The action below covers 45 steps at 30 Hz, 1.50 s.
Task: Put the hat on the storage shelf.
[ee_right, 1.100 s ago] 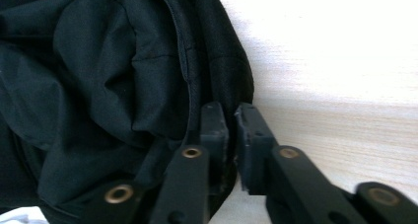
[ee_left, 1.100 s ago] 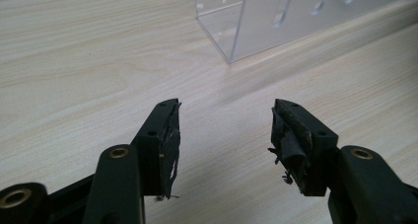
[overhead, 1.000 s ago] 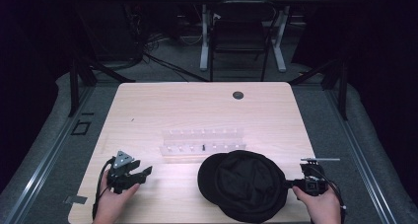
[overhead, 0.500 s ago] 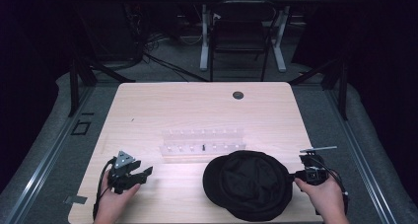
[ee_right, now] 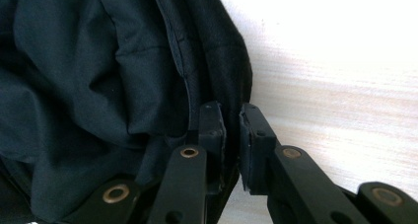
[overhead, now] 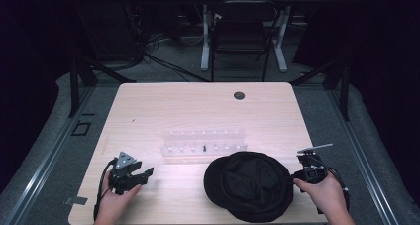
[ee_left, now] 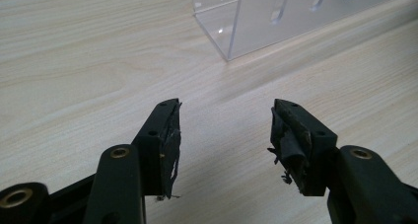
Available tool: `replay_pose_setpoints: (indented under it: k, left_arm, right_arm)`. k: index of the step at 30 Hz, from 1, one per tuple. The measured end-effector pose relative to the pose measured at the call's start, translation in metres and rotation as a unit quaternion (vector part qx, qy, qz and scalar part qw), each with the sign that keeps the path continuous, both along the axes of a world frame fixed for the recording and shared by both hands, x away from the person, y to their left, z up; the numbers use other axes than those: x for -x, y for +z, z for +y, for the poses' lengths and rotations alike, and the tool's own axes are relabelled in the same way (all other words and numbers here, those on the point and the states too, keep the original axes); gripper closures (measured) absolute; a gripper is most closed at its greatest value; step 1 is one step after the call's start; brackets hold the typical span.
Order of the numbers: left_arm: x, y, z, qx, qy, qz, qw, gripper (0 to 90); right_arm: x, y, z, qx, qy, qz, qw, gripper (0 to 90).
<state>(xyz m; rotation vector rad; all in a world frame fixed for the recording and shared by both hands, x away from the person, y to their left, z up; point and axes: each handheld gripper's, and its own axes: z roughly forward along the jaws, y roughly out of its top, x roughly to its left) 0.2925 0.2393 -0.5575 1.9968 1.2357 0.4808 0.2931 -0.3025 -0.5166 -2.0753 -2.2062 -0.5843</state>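
Here the right gripper (ee_right: 231,110) jaws, just opening, straddle the black hat's (ee_right: 98,86) rim without pinching.

No lettering, label, brand mark or number can be read anywhere on the pale wooden table (overhead: 148,111). The round black fabric hat (overhead: 250,185) carries no legible tag, the clear acrylic slotted rack (overhead: 204,142) bears no markings, and the black two-jaw grippers' pads (ee_left: 170,140) show only worn tape, without print.
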Motion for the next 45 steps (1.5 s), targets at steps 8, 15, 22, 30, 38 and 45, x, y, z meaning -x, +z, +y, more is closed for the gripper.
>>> replay_pose_setpoints:
  k: [8, 15, 22, 30, 38, 45]
  left_arm:
    - [0.000, 0.000, 0.000, 0.001, 0.002, -0.001, 1.0000, 45.1]
    - [0.000, 0.000, 0.000, -0.002, 0.001, 0.001, 1.0000, 45.1]
    - [0.000, -0.001, 0.000, -0.001, 0.002, 0.001, 1.0000, 45.1]
    - [0.000, -0.001, 0.000, -0.002, 0.002, 0.002, 1.0000, 45.1]
    - [0.000, -0.001, 0.000, -0.003, 0.001, 0.002, 1.0000, 45.1]
    - [0.000, -0.001, 0.000, -0.003, 0.002, 0.002, 1.0000, 45.1]
  right_arm:
    - [-0.002, -0.005, 0.001, 0.000, -0.012, 0.026, 0.9996, 80.3]
    - [-0.004, -0.010, -0.001, -0.011, -0.019, 0.044, 0.9988, 81.7]
    - [-0.006, -0.016, -0.003, -0.039, -0.027, 0.048, 0.9977, 84.1]
    - [-0.007, -0.015, -0.008, -0.042, -0.011, 0.068, 0.9968, 86.5]
    - [-0.007, -0.012, -0.010, -0.055, -0.012, 0.068, 0.9961, 87.3]
    - [-0.004, -0.009, -0.013, -0.080, -0.018, 0.061, 0.9947, 87.6]
